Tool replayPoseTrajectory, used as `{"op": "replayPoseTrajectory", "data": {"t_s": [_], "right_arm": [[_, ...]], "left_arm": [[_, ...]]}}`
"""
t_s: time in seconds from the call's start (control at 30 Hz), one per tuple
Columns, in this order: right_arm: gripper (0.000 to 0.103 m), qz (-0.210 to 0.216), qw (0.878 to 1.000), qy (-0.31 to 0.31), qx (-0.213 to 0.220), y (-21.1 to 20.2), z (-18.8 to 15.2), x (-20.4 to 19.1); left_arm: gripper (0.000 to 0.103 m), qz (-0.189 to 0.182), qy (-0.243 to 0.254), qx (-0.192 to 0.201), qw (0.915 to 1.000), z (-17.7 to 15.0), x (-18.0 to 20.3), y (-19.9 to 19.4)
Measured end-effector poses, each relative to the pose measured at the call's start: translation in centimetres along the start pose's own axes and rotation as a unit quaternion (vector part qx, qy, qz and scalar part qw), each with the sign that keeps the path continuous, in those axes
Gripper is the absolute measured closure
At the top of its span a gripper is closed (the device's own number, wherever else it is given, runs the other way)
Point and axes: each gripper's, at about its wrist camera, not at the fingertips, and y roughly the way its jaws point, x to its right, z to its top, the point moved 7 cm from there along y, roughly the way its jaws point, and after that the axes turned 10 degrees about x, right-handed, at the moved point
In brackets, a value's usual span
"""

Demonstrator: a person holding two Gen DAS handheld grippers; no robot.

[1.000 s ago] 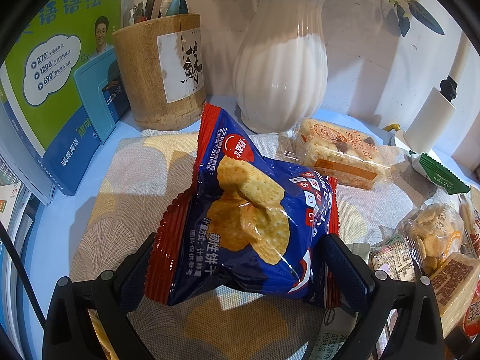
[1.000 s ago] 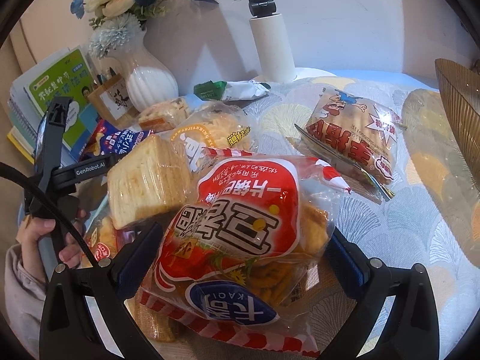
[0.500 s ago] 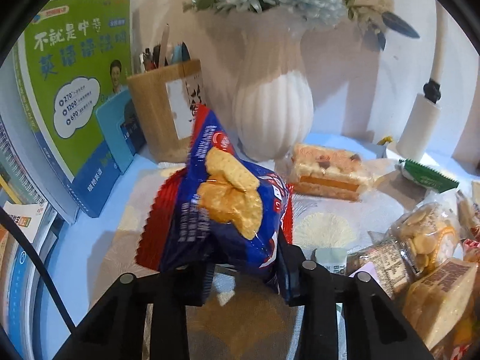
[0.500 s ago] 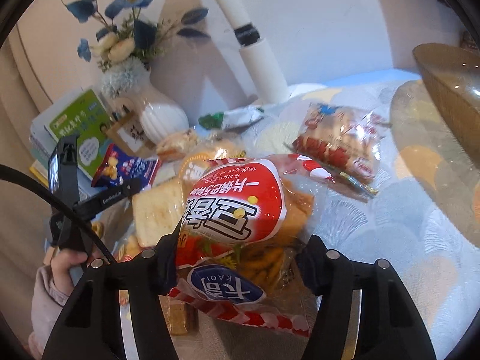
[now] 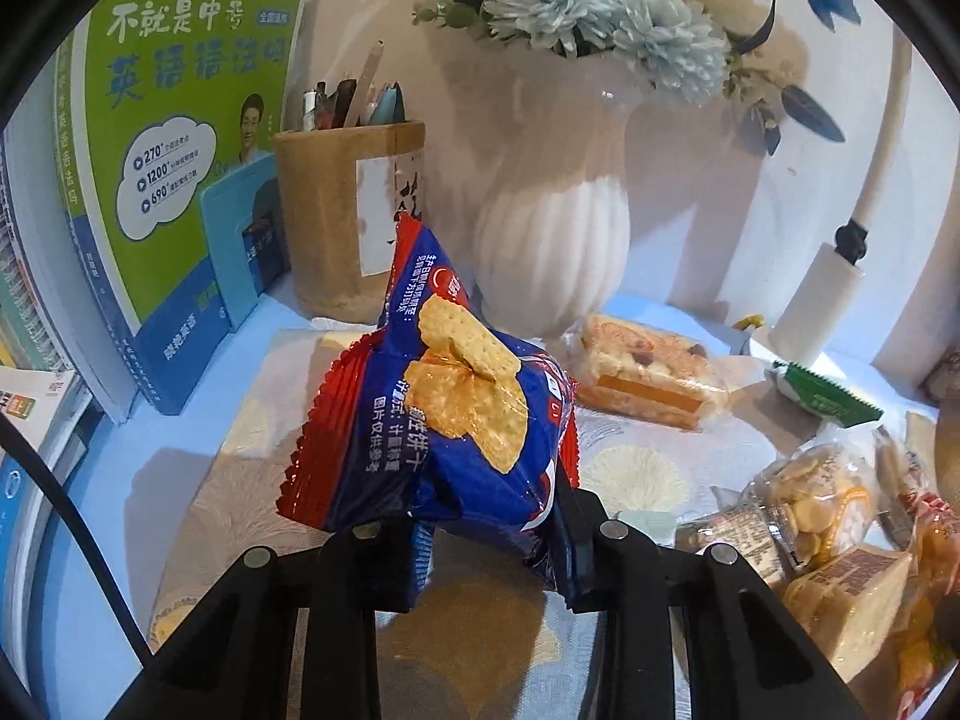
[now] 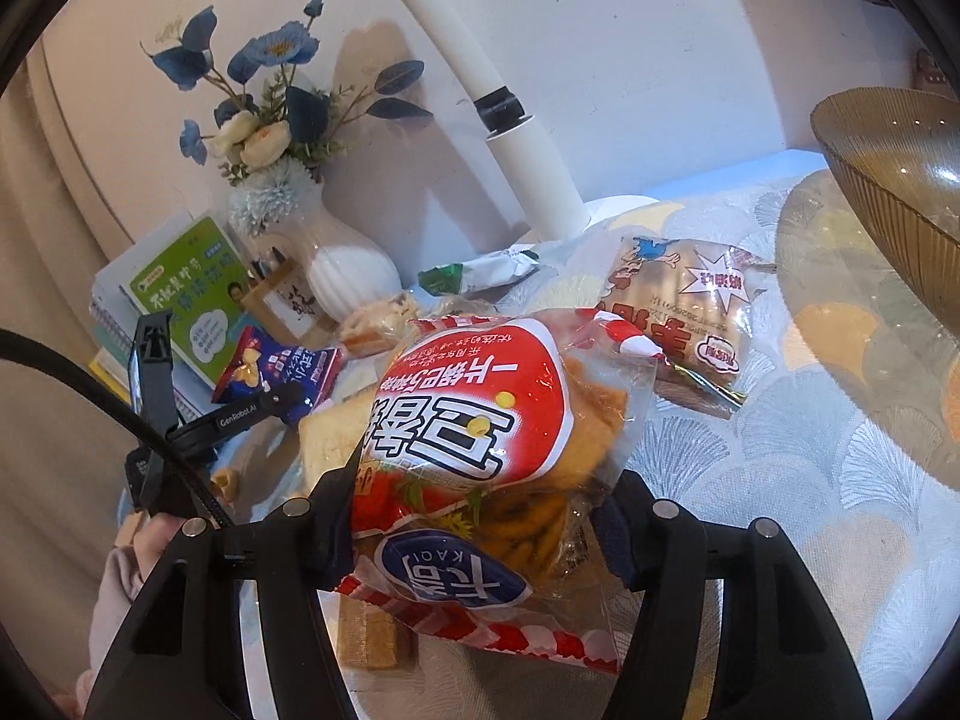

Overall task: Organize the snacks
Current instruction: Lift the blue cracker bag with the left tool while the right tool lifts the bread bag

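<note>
My left tool (image 5: 489,531) pinches the lower edge of a blue cracker bag (image 5: 456,414), held above the patterned surface (image 5: 636,468) before a white vase (image 5: 552,240). My right tool (image 6: 480,525) clamps a red-labelled snack bag (image 6: 480,420), raised over other packets (image 6: 678,300); a brown bowl (image 6: 900,204) stands at right.

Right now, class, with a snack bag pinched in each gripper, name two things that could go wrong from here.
1. The left gripper pinches only the bottom edge of the blue cracker bag; the bag leans over and might slip out when carried.
2. The right gripper squeezes the red snack bag across its middle, which could crush the crackers inside.
</note>
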Motion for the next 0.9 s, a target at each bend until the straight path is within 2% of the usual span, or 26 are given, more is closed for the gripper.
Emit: {"op": "replayPoseTrajectory", "data": {"t_s": [0.33, 0.53, 0.9], "right_arm": [[0.041, 0.013, 1.000, 0.014, 0.004, -0.5, 0.1, -0.1], [0.041, 0.019, 1.000, 0.016, 0.006, -0.7, 0.1, -0.2], [0.041, 0.023, 1.000, 0.008, 0.004, -0.6, 0.1, -0.5]], "left_arm": [[0.072, -0.015, -0.036, 0.014, 0.9991, 0.6, -0.6, -0.6], [0.072, -0.022, -0.037, 0.028, 0.9987, 0.8, -0.4, -1.1], [0.072, -0.027, -0.038, 0.030, 0.9984, 0.7, -0.5, -1.3]]}}
